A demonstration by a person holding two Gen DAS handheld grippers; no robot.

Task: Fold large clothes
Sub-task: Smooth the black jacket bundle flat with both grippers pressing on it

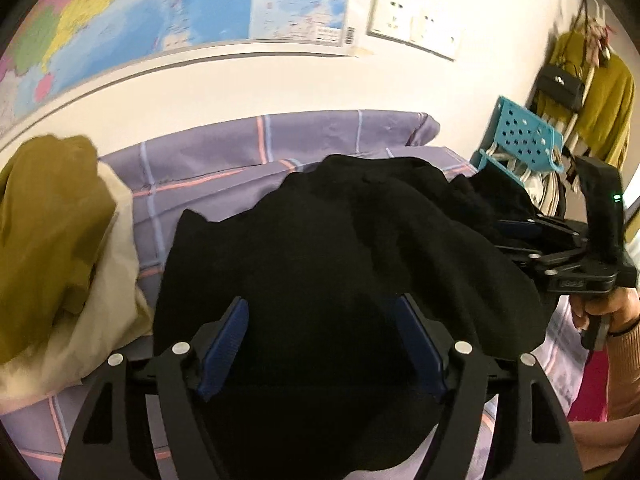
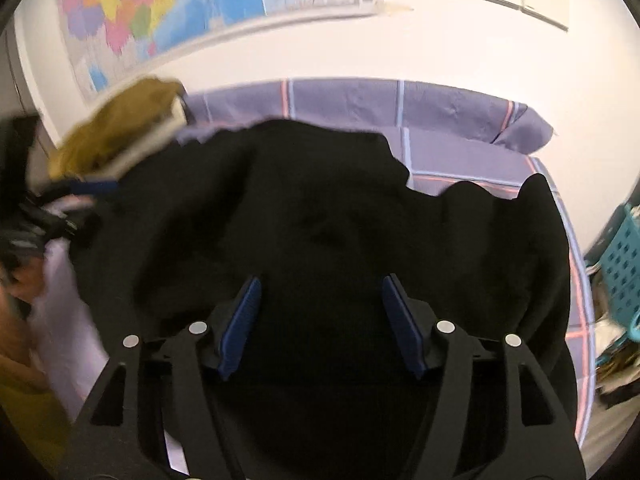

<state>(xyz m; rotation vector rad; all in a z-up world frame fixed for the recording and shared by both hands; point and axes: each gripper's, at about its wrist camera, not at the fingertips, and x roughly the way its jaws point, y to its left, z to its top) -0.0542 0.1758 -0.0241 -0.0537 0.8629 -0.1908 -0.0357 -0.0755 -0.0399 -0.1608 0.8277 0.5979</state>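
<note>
The garment (image 1: pixel 340 248) lies on the bed (image 1: pixel 224 160), a clothes heap (image 1: pixel 52 220) to its left.

The black garment (image 1: pixel 340 240) is looking like soft, matt cloth, and the purple checked bed sheet (image 1: pixel 224 152) is showing smooth woven cotton. The fingers (image 1: pixel 224 344) are carrying ribbed blue rubber-like pads on matt black plastic, while the wall map (image 1: pixel 160 0) is appearing as glossy paper.

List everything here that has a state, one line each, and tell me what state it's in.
left gripper: open, over the black garment
right gripper: open, nothing gripped
black garment: rumpled on the bed, not folded
mustard garment: crumpled in a heap
bed sheet: spread, lightly wrinkled
</note>
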